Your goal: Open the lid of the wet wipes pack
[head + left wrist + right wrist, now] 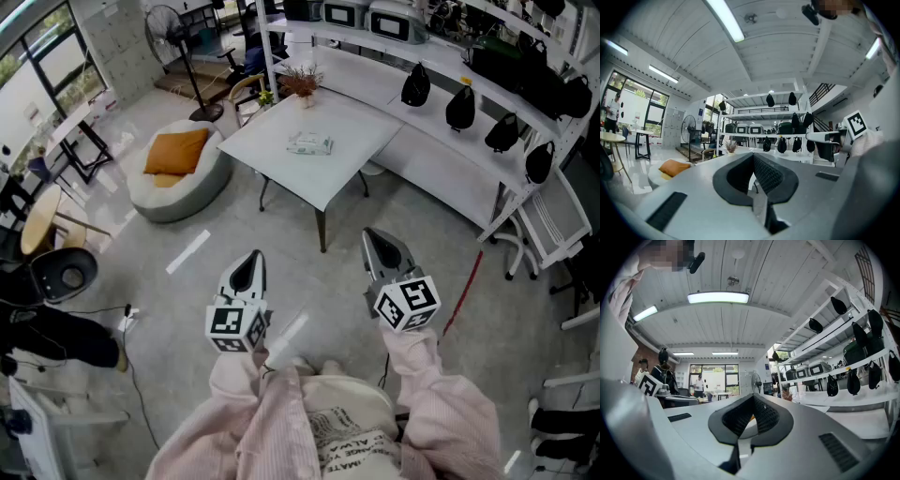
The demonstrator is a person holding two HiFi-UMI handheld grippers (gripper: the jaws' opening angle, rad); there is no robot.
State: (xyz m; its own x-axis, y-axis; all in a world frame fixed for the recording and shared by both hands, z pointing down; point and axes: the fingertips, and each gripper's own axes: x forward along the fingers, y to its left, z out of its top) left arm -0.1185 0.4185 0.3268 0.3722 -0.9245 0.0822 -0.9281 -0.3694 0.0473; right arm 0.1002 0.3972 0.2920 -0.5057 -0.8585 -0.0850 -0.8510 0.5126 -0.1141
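The wet wipes pack [309, 143] is a pale green-white packet lying flat near the middle of a white table [272, 155], well ahead of me. My left gripper [251, 267] and right gripper [382, 246] are held level in the air above the floor, short of the table, side by side. Each has its jaws closed together with nothing between them. In the left gripper view the left gripper [753, 164] has its black pads meeting, and the same holds for the right gripper [751, 406] in the right gripper view. The pack does not show in either gripper view.
A small potted plant [302, 84] stands at the table's far corner. White shelving [469, 122] with black bags runs along the right. A grey beanbag with an orange cushion [178, 169] lies to the left, a standing fan [173, 28] behind it. Grey floor lies between me and the table.
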